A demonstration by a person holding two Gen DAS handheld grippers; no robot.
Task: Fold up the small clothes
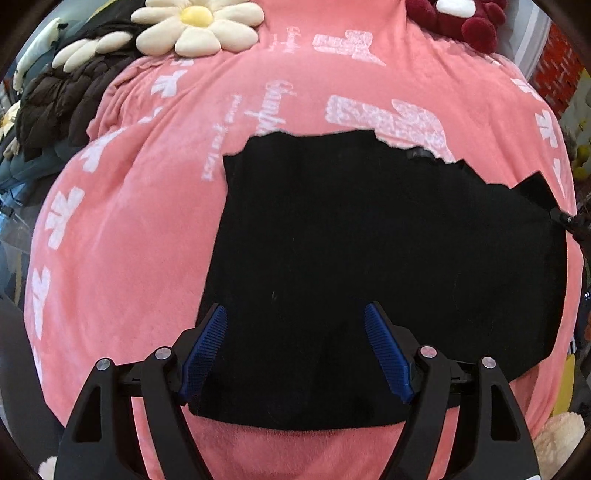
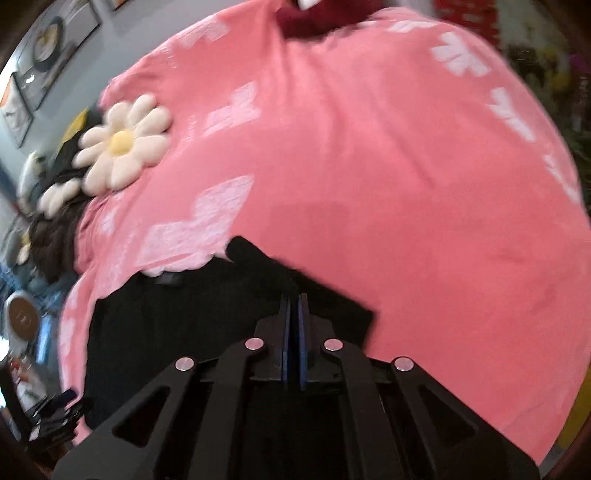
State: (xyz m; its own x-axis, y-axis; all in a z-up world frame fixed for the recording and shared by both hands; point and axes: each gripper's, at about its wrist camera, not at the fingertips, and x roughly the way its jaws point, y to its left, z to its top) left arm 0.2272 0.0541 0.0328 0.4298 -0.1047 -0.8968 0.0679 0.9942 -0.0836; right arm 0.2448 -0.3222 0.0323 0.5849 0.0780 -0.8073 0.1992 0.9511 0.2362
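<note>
A black garment [image 1: 369, 258] lies spread on a pink blanket [image 1: 129, 240] with white prints. My left gripper [image 1: 295, 321] is open, its blue pads [image 1: 207, 350] above the garment's near edge, holding nothing. My right gripper [image 2: 294, 299] is shut on a corner of the black garment [image 2: 184, 314] and lifts it a little off the pink blanket [image 2: 406, 166]. The right gripper's tip also shows at the far right edge of the left wrist view [image 1: 565, 218], at the garment's corner.
A cream daisy-shaped cushion [image 1: 195, 26] and a dark brown quilted jacket [image 1: 62, 99] lie at the blanket's far left. A dark red plush [image 1: 465, 18] sits at the far edge. The daisy cushion [image 2: 122, 144] shows in the right wrist view too.
</note>
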